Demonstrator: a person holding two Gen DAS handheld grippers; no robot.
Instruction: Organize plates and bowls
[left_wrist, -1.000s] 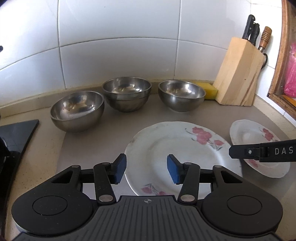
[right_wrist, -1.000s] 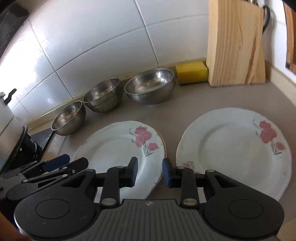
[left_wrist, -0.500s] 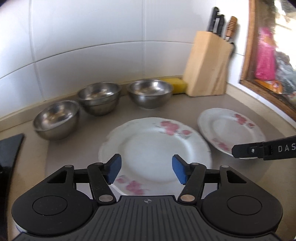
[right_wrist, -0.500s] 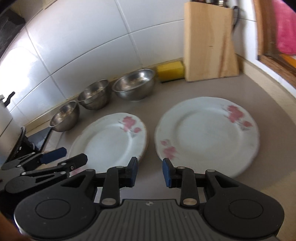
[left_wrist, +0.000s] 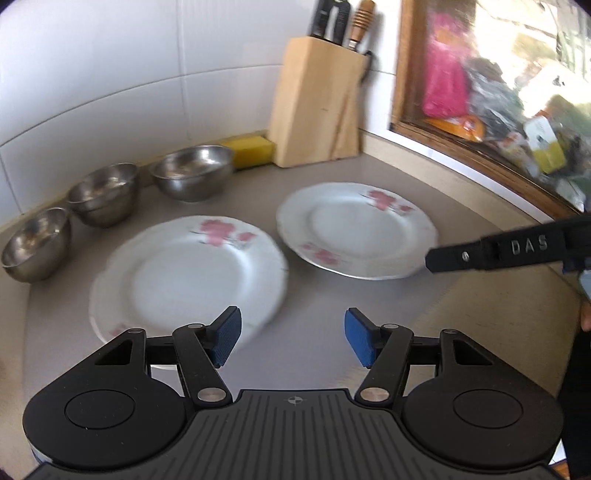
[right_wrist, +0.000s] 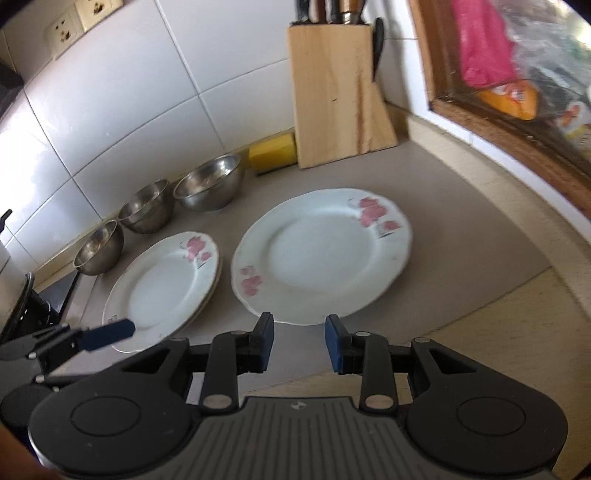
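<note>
A: Which containers are sitting on the grey counter (left_wrist: 369, 321), taking the wooden knife block (left_wrist: 317, 107) as the landmark?

B: Three steel bowls (left_wrist: 194, 175) are lining up along the tiled wall to the left of the block, each one showing nothing inside. A yellow sponge (left_wrist: 253, 149) is lying between the nearest bowl and the block, touching the block's foot. The block itself is holding several handles upright in its top; what kind of blades they carry cannot be told.

A: And the plates?

B: Two flowered plates are lying flat in front of the block, both bare. The right plate (right_wrist: 321, 254) is sitting nearest in front of the block; the left plate (right_wrist: 162, 291) is lying further left, just beside it, below the bowls.

A: The claws?

B: The left gripper (left_wrist: 291, 341) is hovering over the counter by the left plate's near rim, its jaws having just been widening, nothing between them. The right gripper (right_wrist: 299, 341) is hanging at the right plate's near edge, jaws narrowly parted, having just been opening a little, and gripping nothing.
</note>
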